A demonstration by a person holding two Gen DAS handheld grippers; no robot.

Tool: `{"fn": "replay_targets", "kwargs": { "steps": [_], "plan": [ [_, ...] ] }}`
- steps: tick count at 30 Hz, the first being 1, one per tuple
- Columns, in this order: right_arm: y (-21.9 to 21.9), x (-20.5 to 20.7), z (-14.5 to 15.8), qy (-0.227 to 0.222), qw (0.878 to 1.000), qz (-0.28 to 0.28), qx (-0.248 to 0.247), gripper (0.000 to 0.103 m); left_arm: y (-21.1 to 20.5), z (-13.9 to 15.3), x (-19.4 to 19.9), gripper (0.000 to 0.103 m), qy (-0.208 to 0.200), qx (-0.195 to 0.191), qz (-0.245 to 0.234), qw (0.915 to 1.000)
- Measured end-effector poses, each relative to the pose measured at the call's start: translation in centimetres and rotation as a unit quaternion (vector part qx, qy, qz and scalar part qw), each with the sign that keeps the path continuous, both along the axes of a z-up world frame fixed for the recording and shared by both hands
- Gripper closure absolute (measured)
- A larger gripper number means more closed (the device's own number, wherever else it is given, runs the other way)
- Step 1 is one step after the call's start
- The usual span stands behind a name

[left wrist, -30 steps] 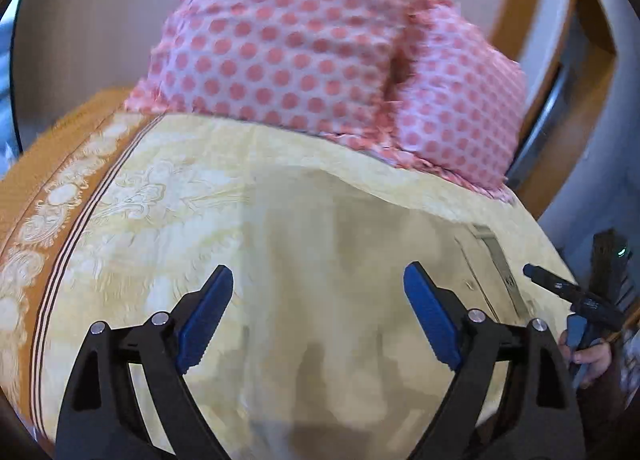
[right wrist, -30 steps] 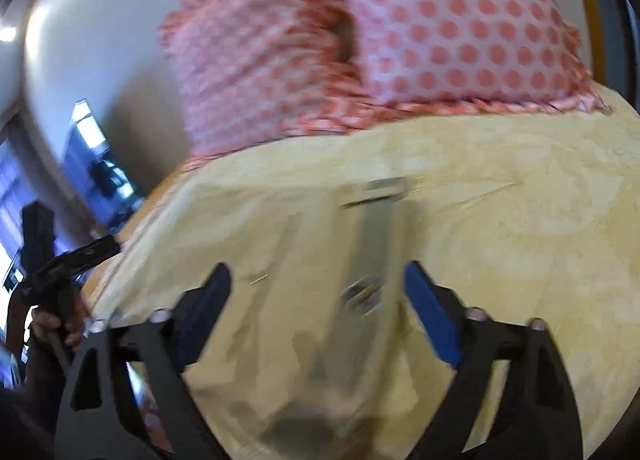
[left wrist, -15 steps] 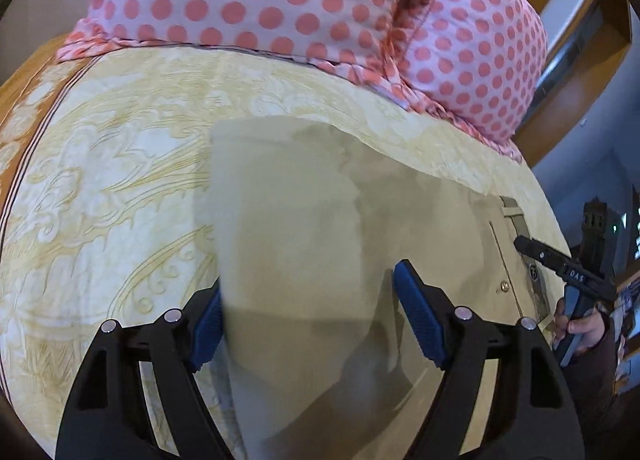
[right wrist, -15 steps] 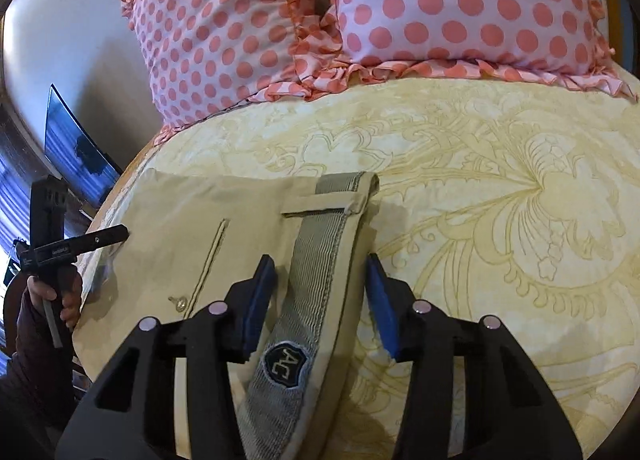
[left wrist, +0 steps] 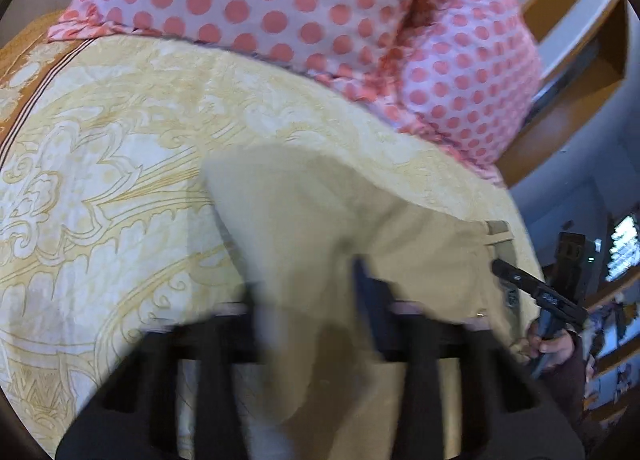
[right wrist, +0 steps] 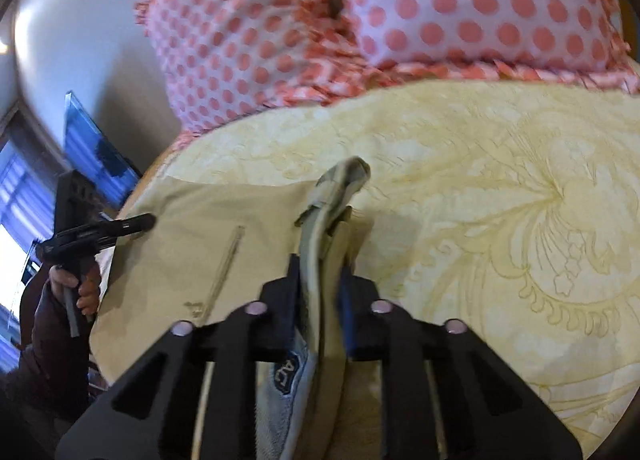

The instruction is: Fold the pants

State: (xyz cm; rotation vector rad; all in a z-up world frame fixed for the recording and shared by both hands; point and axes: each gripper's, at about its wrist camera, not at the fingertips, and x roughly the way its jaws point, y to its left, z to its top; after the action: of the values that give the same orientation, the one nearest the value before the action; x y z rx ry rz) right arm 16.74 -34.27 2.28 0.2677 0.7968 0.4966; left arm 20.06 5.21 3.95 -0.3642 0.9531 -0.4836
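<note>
Beige pants (left wrist: 320, 220) lie across a yellow patterned bedspread (left wrist: 100, 180). My left gripper (left wrist: 308, 296) is blurred by motion, its jaws drawn in around a raised fold of the trouser fabric. My right gripper (right wrist: 320, 280) is shut on the pants' waistband (right wrist: 332, 196), which stands pinched up between the blue pads, with the grey inner lining and a round label below. The pants' back panel with a pocket seam (right wrist: 228, 260) lies flat to the left. Each gripper shows in the other's view, the right one (left wrist: 536, 292) and the left one (right wrist: 100, 232).
Two pink pillows with red dots (left wrist: 320, 8) (right wrist: 440, 12) lean at the head of the bed. A wooden headboard and shelf (left wrist: 568, 60) are at the right. The bed's edge (right wrist: 132, 204) and a window lie to the left in the right wrist view.
Both grippers closed from open. The right one pinched the waistband and lifted it into a ridge. The left one closed on the trouser fabric and is moving, so its view is blurred.
</note>
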Motion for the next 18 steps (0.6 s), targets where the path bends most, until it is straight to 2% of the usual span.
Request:
{"fn": "replay_targets", "kwargs": {
  "steps": [7,10,14,16,18],
  "plan": [
    [-0.1,1.3,2.2,-0.016,1.000,0.009,0.024,0.090,-0.9,2.0,0.6,0.097,-0.032,0.051,0.001,0.9982],
    [0.1,3.5,4.2,-0.042,0.999,0.003,0.024,0.090,-1.2,3.5,3.0,0.097,-0.053,0.071,0.009,0.9961],
    [-0.8,8.6,6.4,-0.077,0.996,-0.033,0.035,0.090,-2.1,5.4,7.6,0.097,-0.082,0.085,0.034,0.9924],
    [-1.1,11.1,5.8,-0.067,0.996,-0.055,0.034,0.090,-2.8,5.3,10.5,0.097,-0.084,0.087,0.043,0.9917],
    [-1.2,14.0,3.5,-0.023,0.997,-0.079,0.010,0.090,-3.7,4.1,12.8,0.097,-0.068,0.106,0.042,0.9911]
  ]
}}
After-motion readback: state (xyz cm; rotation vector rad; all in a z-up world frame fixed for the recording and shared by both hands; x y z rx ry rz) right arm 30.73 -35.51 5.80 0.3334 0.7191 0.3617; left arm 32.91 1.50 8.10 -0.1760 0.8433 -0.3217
